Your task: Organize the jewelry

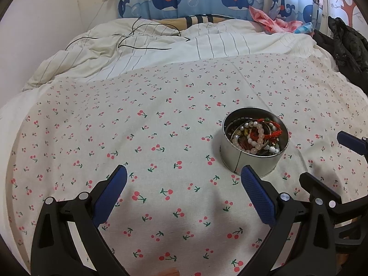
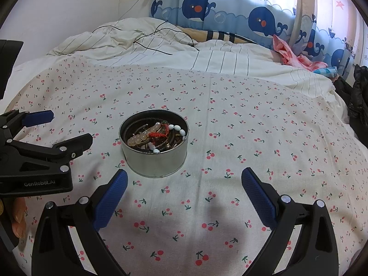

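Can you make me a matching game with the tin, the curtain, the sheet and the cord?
Things:
1. tin
2. curtain
3. sheet
4. cord

Descriptions:
A. black, lying on the striped quilt
B. blue whales on it
C. shiny metal, full of beads
D. little red cherries all over

Pairs: 1-C, 2-B, 3-D, 4-A

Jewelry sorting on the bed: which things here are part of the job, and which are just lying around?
Part of the job:
tin
bead bracelets
left gripper
right gripper

Lying around:
black cable
pink cloth
dark jacket
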Motion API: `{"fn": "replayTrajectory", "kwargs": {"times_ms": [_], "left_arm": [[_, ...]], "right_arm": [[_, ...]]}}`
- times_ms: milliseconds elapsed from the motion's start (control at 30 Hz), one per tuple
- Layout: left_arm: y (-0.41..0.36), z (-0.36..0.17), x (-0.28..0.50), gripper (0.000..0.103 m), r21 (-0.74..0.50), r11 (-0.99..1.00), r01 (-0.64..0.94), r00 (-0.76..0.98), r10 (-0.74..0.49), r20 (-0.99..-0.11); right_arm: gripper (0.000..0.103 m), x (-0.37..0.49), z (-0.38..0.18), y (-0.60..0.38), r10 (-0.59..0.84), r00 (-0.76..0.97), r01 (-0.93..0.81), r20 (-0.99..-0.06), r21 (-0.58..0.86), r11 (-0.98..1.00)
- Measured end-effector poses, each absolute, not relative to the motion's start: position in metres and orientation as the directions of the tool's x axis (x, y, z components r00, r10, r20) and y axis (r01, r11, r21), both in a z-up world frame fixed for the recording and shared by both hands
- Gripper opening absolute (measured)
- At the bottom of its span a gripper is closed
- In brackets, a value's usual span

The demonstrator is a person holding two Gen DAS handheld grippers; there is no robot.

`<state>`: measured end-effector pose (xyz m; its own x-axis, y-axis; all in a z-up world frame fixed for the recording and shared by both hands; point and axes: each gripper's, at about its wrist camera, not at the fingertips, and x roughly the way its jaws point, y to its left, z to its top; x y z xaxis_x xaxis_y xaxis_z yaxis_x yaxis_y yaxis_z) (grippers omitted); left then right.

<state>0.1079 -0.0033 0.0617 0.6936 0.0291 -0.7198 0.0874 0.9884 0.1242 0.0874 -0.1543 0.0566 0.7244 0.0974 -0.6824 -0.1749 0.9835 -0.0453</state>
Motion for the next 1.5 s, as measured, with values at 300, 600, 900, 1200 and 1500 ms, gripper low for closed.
{"fn": "replayTrajectory", "kwargs": {"times_ms": [300, 600, 900, 1200, 1500], "left_arm": [[-0.004, 0.062, 0.108, 0.095, 0.141, 0.987, 0.083, 0.695, 0.044, -0.718], [-0.007, 0.054, 0.113, 0.095, 0.138, 0.986, 0.091, 0.655, 0.046, -0.755], [0.007, 0.058, 0.097, 0.095, 0.036, 0.999, 0.036, 0.738, -0.002, -0.675], [0.011, 0.055, 0.110, 0.095, 0.049, 0.999, 0.019, 0.668, 0.024, -0.744], [0.010, 0.049, 0.113, 0.095, 0.071, 0.997, 0.017, 0.639, 0.043, -0.768]], "right_arm": [[0.095, 0.088, 0.057, -0.154, 0.098, 0.725, -0.177, -0.682, -0.047, 0.983], [0.095, 0.088, 0.057, -0.153, 0.097, 0.724, -0.179, -0.683, -0.050, 0.983], [0.095, 0.088, 0.057, -0.157, 0.101, 0.721, -0.176, -0.686, -0.040, 0.983], [0.095, 0.090, 0.057, -0.161, 0.101, 0.718, -0.178, -0.689, -0.041, 0.983], [0.095, 0.091, 0.057, -0.161, 0.101, 0.717, -0.182, -0.690, -0.044, 0.982]]}}
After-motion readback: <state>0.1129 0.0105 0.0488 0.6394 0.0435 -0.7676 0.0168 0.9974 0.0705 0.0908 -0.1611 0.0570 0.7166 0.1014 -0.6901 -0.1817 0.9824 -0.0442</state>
